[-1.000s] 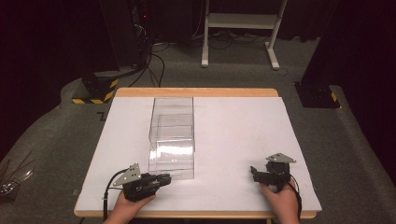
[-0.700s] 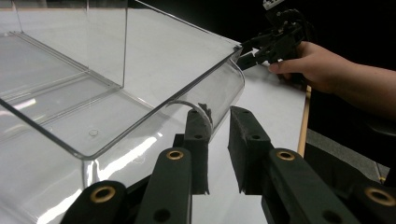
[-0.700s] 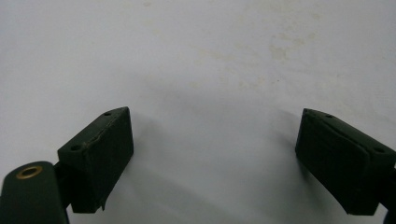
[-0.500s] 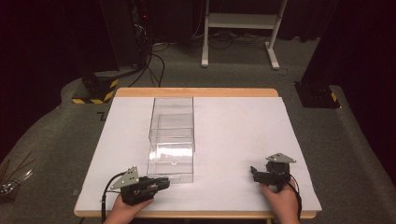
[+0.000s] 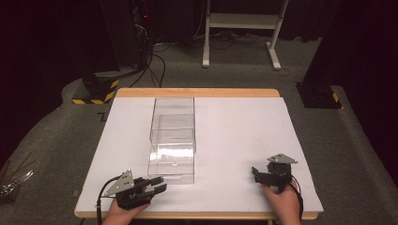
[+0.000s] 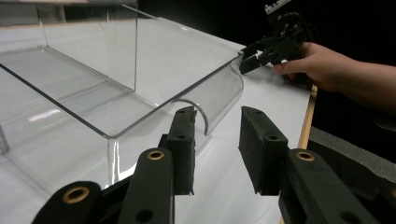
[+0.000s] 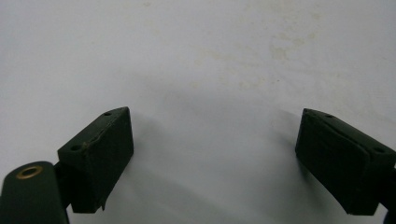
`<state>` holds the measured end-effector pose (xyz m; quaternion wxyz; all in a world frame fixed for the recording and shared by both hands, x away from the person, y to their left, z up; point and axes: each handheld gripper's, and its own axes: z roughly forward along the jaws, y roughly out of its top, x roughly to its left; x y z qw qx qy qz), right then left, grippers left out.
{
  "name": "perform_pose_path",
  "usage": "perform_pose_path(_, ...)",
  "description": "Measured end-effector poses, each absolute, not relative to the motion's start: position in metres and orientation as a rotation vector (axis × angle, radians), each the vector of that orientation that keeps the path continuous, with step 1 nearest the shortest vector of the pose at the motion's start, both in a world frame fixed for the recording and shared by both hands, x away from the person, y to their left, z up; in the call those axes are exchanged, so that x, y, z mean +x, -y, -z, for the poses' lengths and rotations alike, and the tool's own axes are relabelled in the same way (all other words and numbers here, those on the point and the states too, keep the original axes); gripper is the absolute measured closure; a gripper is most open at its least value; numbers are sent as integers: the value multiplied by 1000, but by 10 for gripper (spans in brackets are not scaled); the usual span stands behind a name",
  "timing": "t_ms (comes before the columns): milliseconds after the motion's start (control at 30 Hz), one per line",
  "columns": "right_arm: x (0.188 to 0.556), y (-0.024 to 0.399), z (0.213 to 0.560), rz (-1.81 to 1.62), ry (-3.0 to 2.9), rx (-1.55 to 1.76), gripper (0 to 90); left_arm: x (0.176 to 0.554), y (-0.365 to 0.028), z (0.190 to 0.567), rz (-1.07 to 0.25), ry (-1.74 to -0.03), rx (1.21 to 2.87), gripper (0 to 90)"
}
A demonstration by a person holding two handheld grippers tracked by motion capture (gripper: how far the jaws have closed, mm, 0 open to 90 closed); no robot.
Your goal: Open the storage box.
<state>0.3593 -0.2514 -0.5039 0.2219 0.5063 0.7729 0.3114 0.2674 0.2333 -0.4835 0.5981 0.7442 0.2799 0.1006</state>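
A clear plastic box (image 5: 172,138) with an inner drawer stands on the white table (image 5: 239,126), left of centre. My left gripper (image 5: 158,184) rests near the front edge, just in front of the box's near left corner, open, jaws pointing right. In the left gripper view the open left gripper (image 6: 217,144) holds nothing, and the clear box's (image 6: 116,79) curved front lip lies just beyond the fingertips. My right gripper (image 5: 256,172) sits at the front right, held by a hand (image 5: 281,201). Its jaws stand wide apart in the right gripper view, the right gripper (image 7: 212,154) over bare table (image 7: 210,60).
The table's wooden front edge (image 5: 197,215) runs right by both hands. Beyond the table, on the grey floor, are a white stand (image 5: 239,28), cables (image 5: 157,61) and a black-and-yellow base (image 5: 96,89). Thin tools (image 5: 11,180) lie on the floor at left.
My left gripper has slid a little toward the table's front edge, and its jaws show a wider gap. The right gripper and the box have stayed put.
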Motion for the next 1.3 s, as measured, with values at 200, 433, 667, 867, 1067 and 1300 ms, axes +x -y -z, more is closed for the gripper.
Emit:
perform_pose_path(200, 359, 251, 504, -860, -2136, 1399, 114, 264, -240, 478, -272, -650, 1728, 681)
perform_pose_path(433, 359, 251, 504, -860, -2136, 1400, 114, 261, -250, 468, -324, -654, 1668, 701)
perform_pose_path(667, 359, 251, 504, -860, -2136, 1400, 114, 261, -271, 457, -417, -700, 1565, 687)
perform_pose_path(867, 359, 251, 504, -860, -2136, 1400, 114, 265, -295, 458, -531, -808, 1536, 649)
perform_pose_path(1067, 359, 251, 504, -860, -2136, 1400, 114, 276, -315, 472, -619, -967, 1563, 602)
perform_pose_path(1300, 359, 251, 504, -861, -2136, 1400, 114, 290, -322, 492, -733, -1170, 1708, 518)
